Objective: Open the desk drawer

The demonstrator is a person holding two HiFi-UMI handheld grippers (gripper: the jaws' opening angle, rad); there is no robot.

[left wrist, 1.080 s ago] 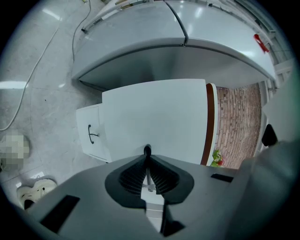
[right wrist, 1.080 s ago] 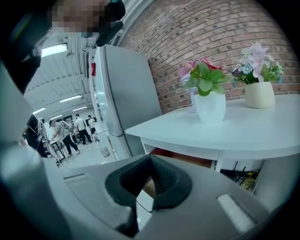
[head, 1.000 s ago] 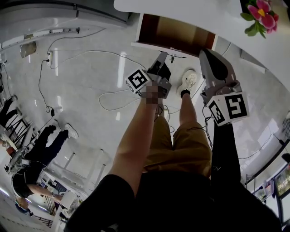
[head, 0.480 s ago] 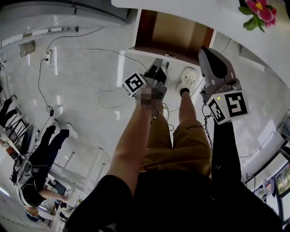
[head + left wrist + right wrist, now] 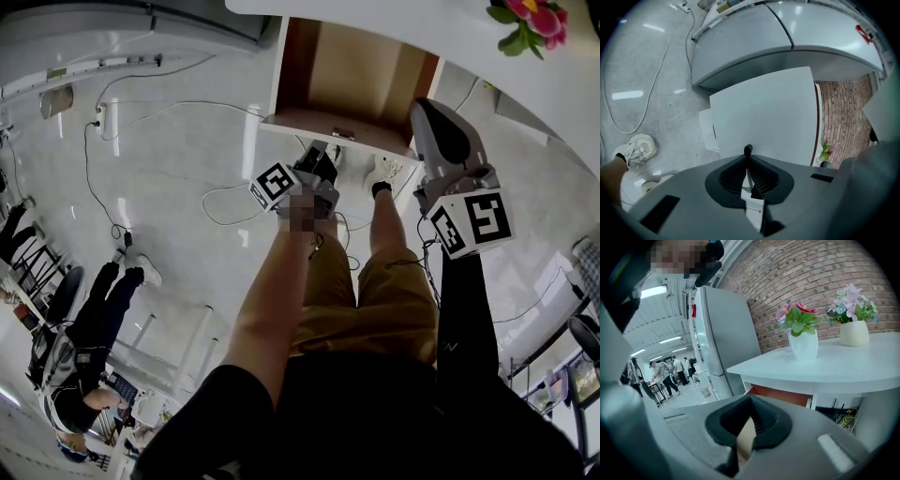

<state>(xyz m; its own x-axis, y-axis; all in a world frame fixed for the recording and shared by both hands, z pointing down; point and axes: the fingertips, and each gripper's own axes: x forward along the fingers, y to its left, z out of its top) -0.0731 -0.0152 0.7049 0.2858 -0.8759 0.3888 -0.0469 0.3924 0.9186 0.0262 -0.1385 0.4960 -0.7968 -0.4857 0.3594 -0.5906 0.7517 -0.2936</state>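
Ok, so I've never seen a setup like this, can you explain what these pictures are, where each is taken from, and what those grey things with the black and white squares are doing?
There is no robot: a person holds a two-jaw gripper in each hand, and the cube with squares is part of the gripper. The head view comes from a camera on the person's head, looking down past their legs. The other two come from cameras riding on the grippers, looking along the jaws. The left gripper is shut, apparently on the small handle of the desk drawer, which stands pulled out. The right gripper is shut and holds nothing. On the white desk stand a white flower pot and a cream flower pot.
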